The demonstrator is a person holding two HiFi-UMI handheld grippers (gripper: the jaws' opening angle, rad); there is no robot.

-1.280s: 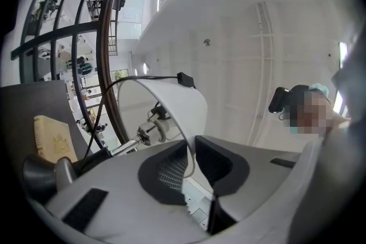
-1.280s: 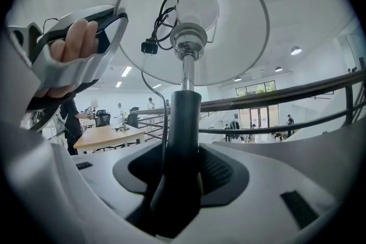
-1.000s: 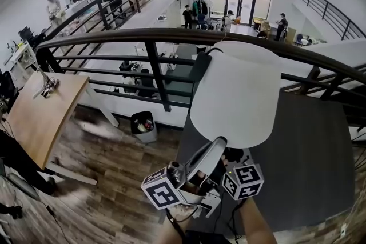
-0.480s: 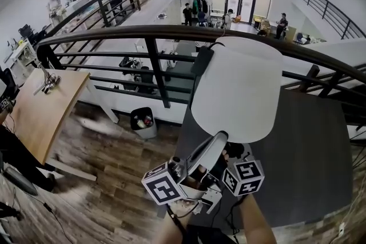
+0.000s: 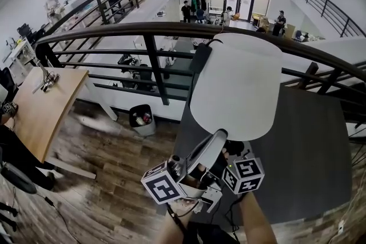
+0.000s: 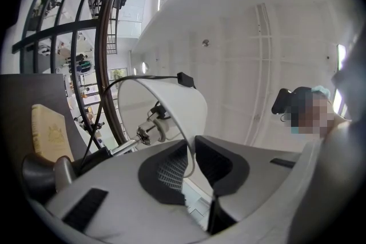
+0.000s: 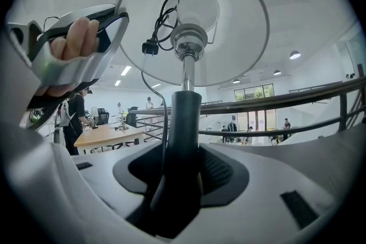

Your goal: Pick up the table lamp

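Observation:
The table lamp has a white drum shade [image 5: 237, 86] on a dark stem, and it hangs in front of the railing over the dark table. My left gripper [image 5: 213, 146] points upward, shut on the shade's lower rim. In the left gripper view the thin rim [image 6: 189, 146] is pinched between the pads of my left gripper [image 6: 190, 166]. My right gripper [image 7: 182, 171] is shut on the lamp's dark stem [image 7: 184, 117] below the socket. In the head view only its marker cube [image 5: 243, 176] shows under the shade. A black cord [image 7: 150, 48] dangles beside the stem.
A black railing [image 5: 114, 37] runs across just behind the lamp. Below lies a dark grey table [image 5: 309, 151]. A wooden desk [image 5: 40, 111] and a waste bin [image 5: 141, 121] stand at the left. Several people stand further off, beyond the railing.

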